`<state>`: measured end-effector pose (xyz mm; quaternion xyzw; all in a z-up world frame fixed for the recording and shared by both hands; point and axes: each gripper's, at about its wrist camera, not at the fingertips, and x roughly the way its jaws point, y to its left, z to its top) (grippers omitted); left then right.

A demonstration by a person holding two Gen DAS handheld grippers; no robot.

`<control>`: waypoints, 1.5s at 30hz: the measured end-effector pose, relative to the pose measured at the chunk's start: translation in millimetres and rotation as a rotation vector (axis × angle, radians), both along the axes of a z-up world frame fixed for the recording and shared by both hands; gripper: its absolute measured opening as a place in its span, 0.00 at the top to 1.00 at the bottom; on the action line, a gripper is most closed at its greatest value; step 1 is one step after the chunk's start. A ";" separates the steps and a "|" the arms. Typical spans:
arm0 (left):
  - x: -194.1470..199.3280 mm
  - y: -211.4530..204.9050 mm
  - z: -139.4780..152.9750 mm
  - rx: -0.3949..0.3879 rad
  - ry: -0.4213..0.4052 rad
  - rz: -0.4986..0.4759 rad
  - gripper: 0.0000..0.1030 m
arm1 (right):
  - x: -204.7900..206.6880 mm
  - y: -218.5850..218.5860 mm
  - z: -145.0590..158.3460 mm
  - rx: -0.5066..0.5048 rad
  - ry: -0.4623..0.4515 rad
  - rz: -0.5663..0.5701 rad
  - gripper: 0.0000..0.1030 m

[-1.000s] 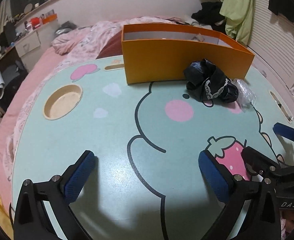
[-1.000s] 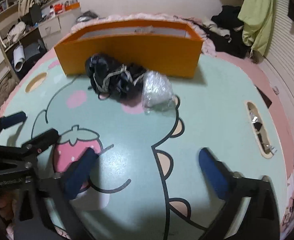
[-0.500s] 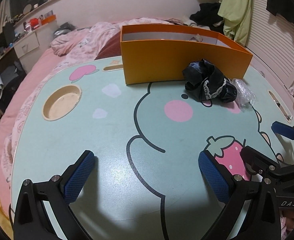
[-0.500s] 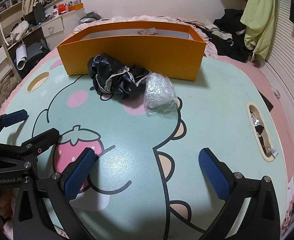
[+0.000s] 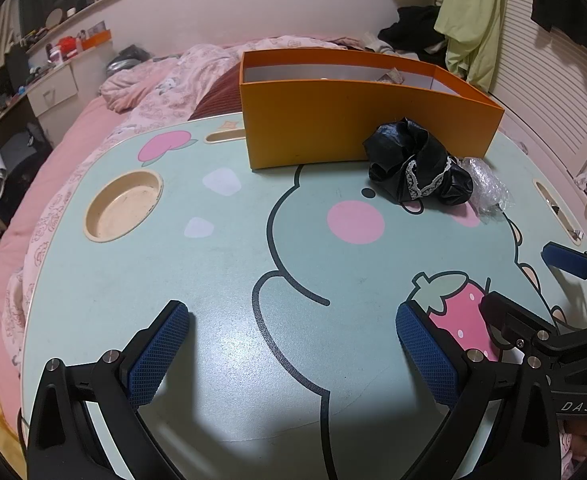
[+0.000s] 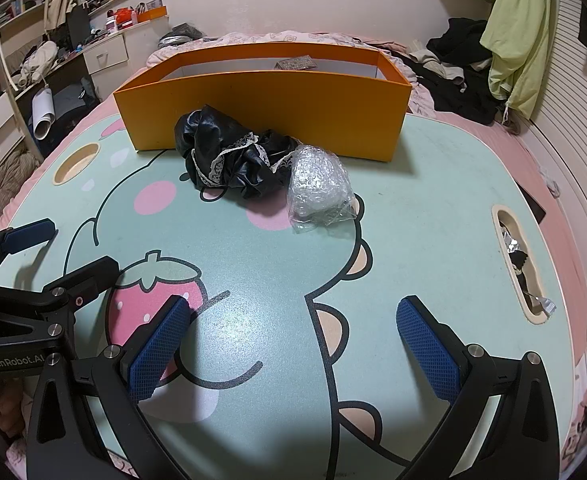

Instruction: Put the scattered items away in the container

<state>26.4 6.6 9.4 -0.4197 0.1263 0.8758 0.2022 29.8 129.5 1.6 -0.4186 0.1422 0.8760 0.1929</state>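
An orange box [image 5: 357, 120] [image 6: 269, 108] stands open at the far side of the mint cartoon table [image 5: 229, 264] [image 6: 433, 208]. A crumpled black cloth with lace trim [image 5: 413, 164] [image 6: 229, 156] lies just in front of it. A clear bubble-wrap bundle [image 5: 485, 184] [image 6: 319, 184] touches the cloth's right side. My left gripper [image 5: 293, 348] is open and empty near the table's front. My right gripper [image 6: 293, 344] is open and empty beside it, and it also shows in the left wrist view [image 5: 533, 292]. The left gripper shows at the left of the right wrist view [image 6: 59, 250].
A round cup recess [image 5: 123, 206] sits at the table's left. A slot [image 6: 519, 258] with small items is at the right edge. A pink bed [image 5: 93, 128] surrounds the table, with drawers [image 6: 105, 54] and clothes [image 6: 473, 64] behind.
Both grippers have drawn back and risen slightly, so the box's inside shows more. Both stay open. The cloth and the bubble wrap have not moved.
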 end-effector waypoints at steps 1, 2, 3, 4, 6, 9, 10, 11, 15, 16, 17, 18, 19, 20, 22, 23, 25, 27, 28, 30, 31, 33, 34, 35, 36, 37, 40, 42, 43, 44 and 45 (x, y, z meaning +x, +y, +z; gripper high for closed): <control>-0.1 0.1 0.0 0.000 0.000 0.000 0.00 | -0.1 -0.4 0.3 0.000 0.000 0.000 0.00; 0.0 0.0 0.0 0.000 0.000 0.000 0.00 | -0.1 -0.2 0.2 0.000 0.000 0.000 0.00; 0.0 0.0 0.0 0.000 0.000 -0.001 0.00 | -0.2 -0.5 0.4 0.000 0.000 0.000 0.00; -0.1 0.1 0.0 0.000 0.000 -0.001 0.00 | -0.1 -0.4 0.3 0.000 0.000 0.000 0.00; -0.2 0.0 0.0 0.000 0.000 -0.001 0.00 | -0.1 0.0 0.1 0.000 0.000 0.000 0.00; -0.2 0.0 0.0 0.000 0.000 -0.002 0.00 | -0.2 -0.5 0.4 0.000 0.000 0.000 0.00; -0.3 0.1 0.0 0.000 0.000 -0.002 0.00 | -0.2 -0.4 0.4 0.000 0.000 0.000 0.00; -0.3 0.0 0.0 0.000 0.000 -0.002 0.00 | -0.1 -0.3 0.3 0.000 0.000 0.000 0.00; -0.5 0.1 0.0 0.000 0.000 -0.003 0.00 | -0.1 -0.1 0.1 0.000 0.000 0.000 0.00; -0.5 0.0 0.0 0.000 0.000 -0.003 0.00 | -0.2 -0.5 0.4 0.000 0.000 0.000 0.00; -0.5 0.0 0.0 0.000 0.000 -0.003 0.00 | -0.2 -0.5 0.4 0.000 0.000 0.000 0.00; -0.5 -0.1 -0.1 0.000 0.000 -0.004 0.00 | -0.1 -0.3 0.3 0.000 0.000 0.000 0.00; -0.5 -0.1 0.0 0.000 0.000 -0.004 0.00 | -0.2 -0.5 0.4 0.000 0.000 0.000 0.00; -0.5 -0.1 -0.1 0.000 0.000 -0.004 0.00 | -0.2 -0.3 0.2 0.000 0.000 0.000 0.00; -0.6 -0.1 -0.1 0.000 0.000 -0.004 0.00 | -0.2 -0.6 0.5 0.000 0.000 0.000 0.00; -0.6 -0.2 -0.1 0.000 0.000 -0.004 0.00 | -0.2 -0.3 0.3 0.000 0.000 0.000 0.00; -0.6 -0.2 -0.1 0.000 0.000 -0.005 0.00 | -0.3 -0.6 0.5 0.000 0.000 0.000 0.00; -0.6 -0.3 -0.2 0.000 0.000 -0.005 0.00 | -0.2 -0.2 0.2 0.000 0.000 0.000 0.00; -0.6 -0.2 -0.1 0.000 0.000 -0.005 0.00 | -0.3 -0.6 0.5 0.000 0.000 0.000 0.00; -0.5 -0.4 -0.1 0.000 0.000 -0.005 0.00 | -0.3 -0.7 0.6 0.000 0.000 0.000 0.00; -0.6 -0.3 -0.1 0.000 0.000 -0.005 0.00 | -0.3 -0.7 0.5 0.000 0.001 0.000 0.00; -0.7 -0.3 -0.1 0.000 0.000 -0.005 0.00 | -0.3 -0.5 0.3 0.001 0.001 -0.001 0.00; -0.6 -0.3 -0.1 0.000 0.000 -0.006 0.00 | -0.3 -0.7 0.5 0.001 0.001 -0.001 0.00; -0.6 -0.3 -0.1 0.000 0.000 -0.006 0.00 | -0.3 -0.5 0.3 0.002 0.001 -0.001 0.00; -0.6 -0.5 -0.1 0.000 0.000 -0.005 0.00 | -0.4 -0.7 0.5 0.002 0.001 0.000 0.00; -0.7 -0.5 0.0 0.000 0.000 -0.006 0.00 | -0.6 -3.0 2.0 0.002 0.000 0.000 0.00; -0.7 -0.6 0.0 0.000 0.000 -0.007 0.00 | -0.6 -2.2 2.5 0.002 -0.003 0.002 0.00; -0.6 -0.5 0.0 0.000 0.000 -0.007 0.00 | -1.0 -1.4 3.1 0.000 -0.008 0.005 0.00; -0.6 -0.5 0.0 0.000 0.000 -0.007 0.00 | -1.4 -1.2 3.7 -0.001 -0.010 0.006 0.00; -0.5 -0.5 0.1 0.000 0.000 -0.007 0.00 | -1.7 -1.0 3.9 -0.001 -0.012 0.007 0.00; -0.5 -0.6 0.0 0.000 -0.001 -0.007 0.00 | -2.0 -1.0 4.2 -0.002 -0.013 0.007 0.00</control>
